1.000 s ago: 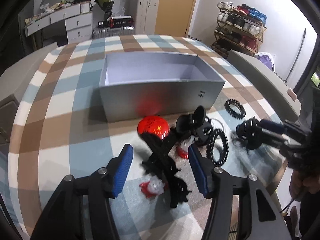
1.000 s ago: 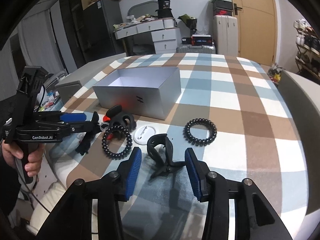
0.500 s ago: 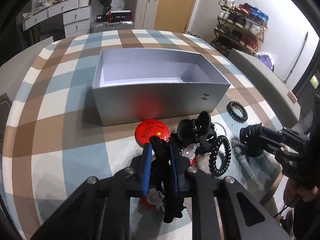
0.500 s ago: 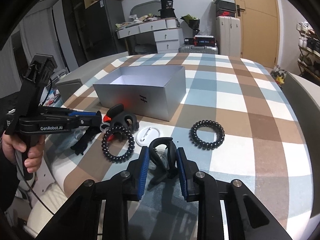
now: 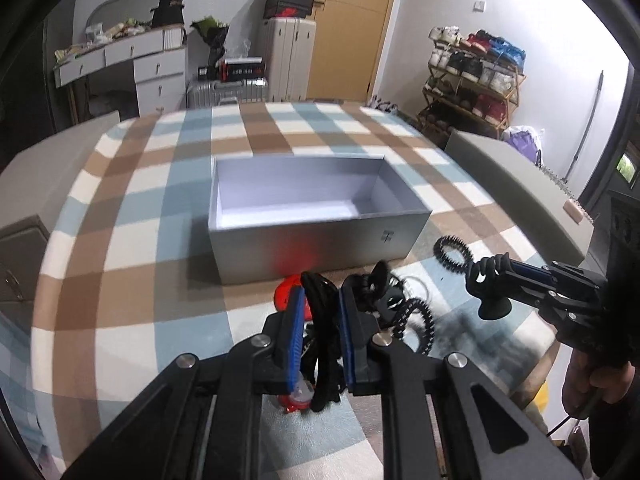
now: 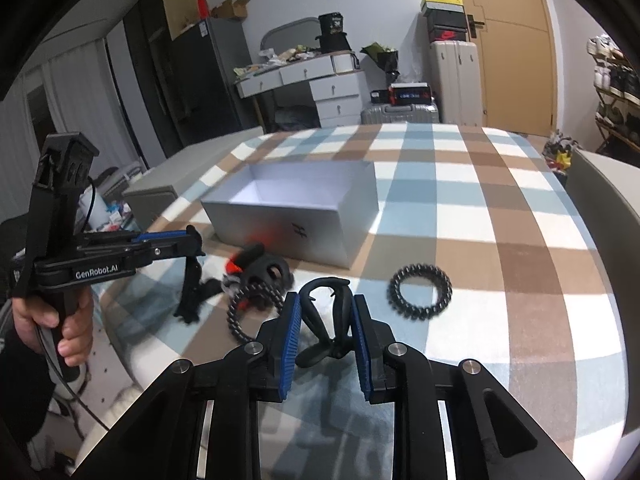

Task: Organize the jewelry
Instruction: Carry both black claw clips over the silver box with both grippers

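Both grippers are closed on hair clips, with the open grey box empty on the checked cloth just beyond the pile. The left gripper has its blue pads pressed on either side of a long black claw clip, which hangs between them and trails down below the pads; in the right wrist view that same clip dangles from the left gripper, apparently clear of the cloth, with a hand on the handle at the near left. The right gripper is clamped on a second black claw clip, its curved arms arching up past the fingertips; whether this one is off the cloth I cannot tell. Left on the cloth are a red badge just behind the left pads, a rounded black clip beside it, one black coil hair tie touching that clip, and another coil tie lying alone to the right, well apart from the pile. Judgement: the pick step is done for both hands, and transfer to the box comes next. That calls for carrying each clip up over the near wall of the box, centring it above the white floor, then releasing. The long clip hangs low, so it needs extra clearance over the rim. Risk: the dangling end snags the wall or the red trinket beneath it.
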The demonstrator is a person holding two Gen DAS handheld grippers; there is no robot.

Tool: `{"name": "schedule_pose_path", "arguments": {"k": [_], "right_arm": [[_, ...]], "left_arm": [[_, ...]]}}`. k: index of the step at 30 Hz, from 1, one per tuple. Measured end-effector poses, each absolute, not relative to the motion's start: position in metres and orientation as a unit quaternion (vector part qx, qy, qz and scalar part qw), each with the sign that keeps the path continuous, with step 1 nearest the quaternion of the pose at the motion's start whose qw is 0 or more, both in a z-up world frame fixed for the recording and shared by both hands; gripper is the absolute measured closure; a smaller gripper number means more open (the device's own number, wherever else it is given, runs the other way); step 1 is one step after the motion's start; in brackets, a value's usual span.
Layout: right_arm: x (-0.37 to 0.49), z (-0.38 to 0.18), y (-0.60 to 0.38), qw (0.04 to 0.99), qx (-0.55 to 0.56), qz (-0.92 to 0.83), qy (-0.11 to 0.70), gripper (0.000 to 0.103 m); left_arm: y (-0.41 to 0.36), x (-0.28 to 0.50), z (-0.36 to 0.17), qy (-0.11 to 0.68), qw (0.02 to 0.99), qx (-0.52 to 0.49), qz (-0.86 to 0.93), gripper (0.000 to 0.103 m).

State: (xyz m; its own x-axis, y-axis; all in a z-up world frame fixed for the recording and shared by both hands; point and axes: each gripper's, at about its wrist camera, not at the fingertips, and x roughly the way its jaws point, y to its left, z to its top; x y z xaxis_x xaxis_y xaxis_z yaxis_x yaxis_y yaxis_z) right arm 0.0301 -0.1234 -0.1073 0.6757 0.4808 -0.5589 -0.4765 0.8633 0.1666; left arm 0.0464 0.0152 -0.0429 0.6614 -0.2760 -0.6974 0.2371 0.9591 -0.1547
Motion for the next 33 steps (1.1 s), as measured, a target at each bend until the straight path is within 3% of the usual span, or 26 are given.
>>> {"name": "schedule_pose_path", "arguments": {"k": [4,6,15,23,25,29,33], "right_arm": [[0.03,-0.088,-0.117,0.92,0.005,0.269,0.286,0.079],[0.032,-0.081,-0.114,0.92,0.006,0.273,0.28,0.079],[0.061,-0.055,-0.094,0.92,0.017,0.291,0.261,0.079],[0.075,-0.058,-0.085,0.915,0.025,0.302,0.267,0.079],[0.077,-0.061,-0.086,0.915,0.025,0.299,0.27,0.079],[0.079,-0.064,-0.086,0.914,0.026,0.298,0.273,0.079],[0.079,-0.065,-0.091,0.915,0.03,0.296,0.273,0.079]], "left_arm": [[0.019,0.049,-0.028,0.368,0.919,-0.029,-0.14,0.092],[0.02,0.05,-0.024,0.362,0.921,-0.028,-0.14,0.103],[0.022,0.068,-0.01,0.341,0.928,-0.018,-0.147,0.103],[0.041,0.063,-0.031,0.375,0.916,-0.042,-0.14,0.102],[0.044,0.064,-0.046,0.398,0.907,-0.041,-0.133,0.094],[0.045,0.067,-0.063,0.422,0.896,-0.051,-0.125,0.053],[0.041,0.072,-0.073,0.437,0.889,-0.055,-0.123,0.047]]}}
